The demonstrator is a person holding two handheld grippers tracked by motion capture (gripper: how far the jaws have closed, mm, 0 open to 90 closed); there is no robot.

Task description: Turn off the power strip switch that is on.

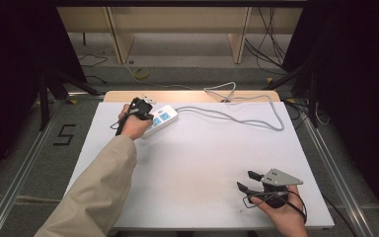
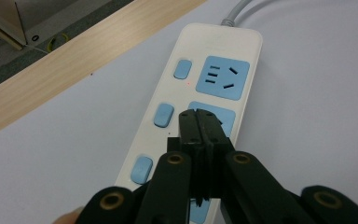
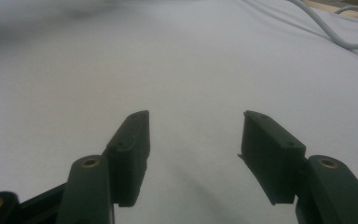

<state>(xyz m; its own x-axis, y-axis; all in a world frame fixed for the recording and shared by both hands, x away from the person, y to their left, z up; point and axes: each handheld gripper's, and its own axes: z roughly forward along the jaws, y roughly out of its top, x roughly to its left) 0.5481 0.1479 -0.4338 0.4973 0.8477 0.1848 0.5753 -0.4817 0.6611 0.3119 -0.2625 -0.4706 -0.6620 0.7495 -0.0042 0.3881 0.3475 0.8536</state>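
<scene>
Hovering with jaws pressed together, the left gripper (image 2: 199, 122) sits right over the power strip's (image 2: 168, 93) middle socket (image 2: 223, 119), beside the blue switches; the strip's long axis runs straight ahead of it. The right gripper (image 1: 249, 180), jaws spread, waits well apart from the strip.

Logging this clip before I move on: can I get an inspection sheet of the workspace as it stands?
Surface: white table top, bare apart from the job's things; a light wood strip shows along its far edge.
Job's things: white power strip with blue sockets and blue switches, lying flat at the far left.
Clutter: nothing seen.
Grippers: left tool shut, tips over the power strip's middle socket; right tool open over bare surface at near right.
Cables: grey power strip cord loops across the far right.
Surroundings: wooden frame, floor cables, black drapes.
</scene>
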